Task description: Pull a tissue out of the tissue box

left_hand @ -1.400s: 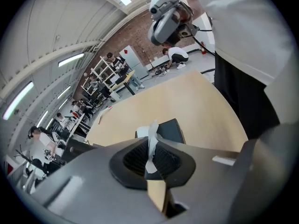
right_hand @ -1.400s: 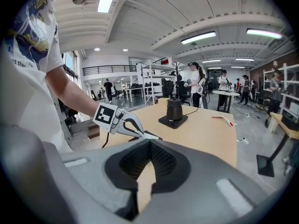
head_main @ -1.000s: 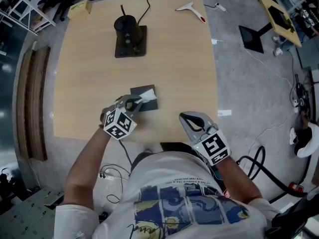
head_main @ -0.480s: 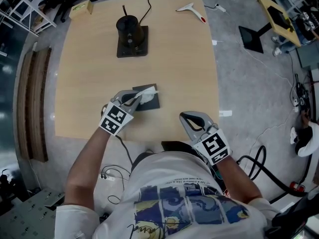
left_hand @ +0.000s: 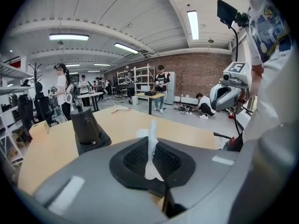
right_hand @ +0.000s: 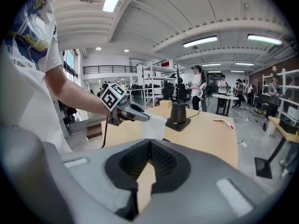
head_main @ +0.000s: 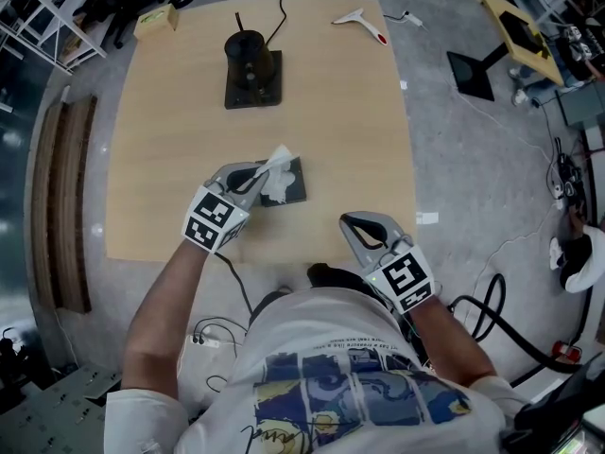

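1. The tissue point(head_main: 278, 171) is white, thin and crumpled. It is gathered into a narrow twist where it is pinched and spreads wider toward its lower end.
2. It rises from the top of the tissue box point(head_main: 295, 193), a flat dark grey box lying on the pale wooden table point(head_main: 170, 159), near the edge closest to the person.
3. The left gripper point(head_main: 257, 174) has its jaws pressed together on the tissue's upper end. In the left gripper view the paper shows as a slim white strip squeezed between the pads, with a tip poking out above them.
4. In the right gripper view the tissue hangs as a soft white sheet from the left gripper's tip. Its lower end is hidden there, so I cannot tell whether it has cleared the box.
5. The right gripper point(head_main: 347, 222) is at the table's near edge, well apart from the box. Its jaw tips meet and nothing is between them.
6. A black cylindrical device point(head_main: 250, 62) on a dark base plate stands further back on the table.
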Available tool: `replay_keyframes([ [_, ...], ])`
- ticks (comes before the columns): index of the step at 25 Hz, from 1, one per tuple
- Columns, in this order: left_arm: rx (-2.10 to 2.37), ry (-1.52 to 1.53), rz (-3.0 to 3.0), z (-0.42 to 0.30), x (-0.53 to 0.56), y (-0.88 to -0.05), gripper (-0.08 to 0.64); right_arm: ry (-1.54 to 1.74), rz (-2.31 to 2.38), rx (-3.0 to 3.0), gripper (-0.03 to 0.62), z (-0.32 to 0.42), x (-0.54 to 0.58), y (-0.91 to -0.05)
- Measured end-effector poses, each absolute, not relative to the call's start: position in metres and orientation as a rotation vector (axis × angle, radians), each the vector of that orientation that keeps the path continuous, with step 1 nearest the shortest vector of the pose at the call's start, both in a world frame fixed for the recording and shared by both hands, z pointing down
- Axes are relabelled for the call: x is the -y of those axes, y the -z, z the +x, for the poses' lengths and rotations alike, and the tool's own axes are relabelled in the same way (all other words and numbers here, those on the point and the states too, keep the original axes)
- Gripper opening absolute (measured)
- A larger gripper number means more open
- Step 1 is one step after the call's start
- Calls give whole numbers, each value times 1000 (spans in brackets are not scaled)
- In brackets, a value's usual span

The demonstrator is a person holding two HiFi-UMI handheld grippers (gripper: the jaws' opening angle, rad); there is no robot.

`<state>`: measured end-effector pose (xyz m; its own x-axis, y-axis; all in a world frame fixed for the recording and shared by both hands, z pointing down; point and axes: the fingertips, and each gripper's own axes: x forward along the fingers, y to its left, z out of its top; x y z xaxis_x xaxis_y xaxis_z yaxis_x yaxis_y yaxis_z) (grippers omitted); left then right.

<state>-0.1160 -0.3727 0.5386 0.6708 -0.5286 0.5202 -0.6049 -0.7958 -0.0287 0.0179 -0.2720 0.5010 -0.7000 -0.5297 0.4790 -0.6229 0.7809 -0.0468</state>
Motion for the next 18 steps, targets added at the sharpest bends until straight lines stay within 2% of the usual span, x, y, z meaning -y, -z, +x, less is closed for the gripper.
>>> replay_keyframes([
  [10, 1011, -617, 2759, -131, 343, -488, 6, -230, 883, 2542, 0, -4, 232, -486],
  [18, 1053, -487, 2785, -145, 277, -438, 6, -201, 923, 2541, 0, -20, 175, -475],
])
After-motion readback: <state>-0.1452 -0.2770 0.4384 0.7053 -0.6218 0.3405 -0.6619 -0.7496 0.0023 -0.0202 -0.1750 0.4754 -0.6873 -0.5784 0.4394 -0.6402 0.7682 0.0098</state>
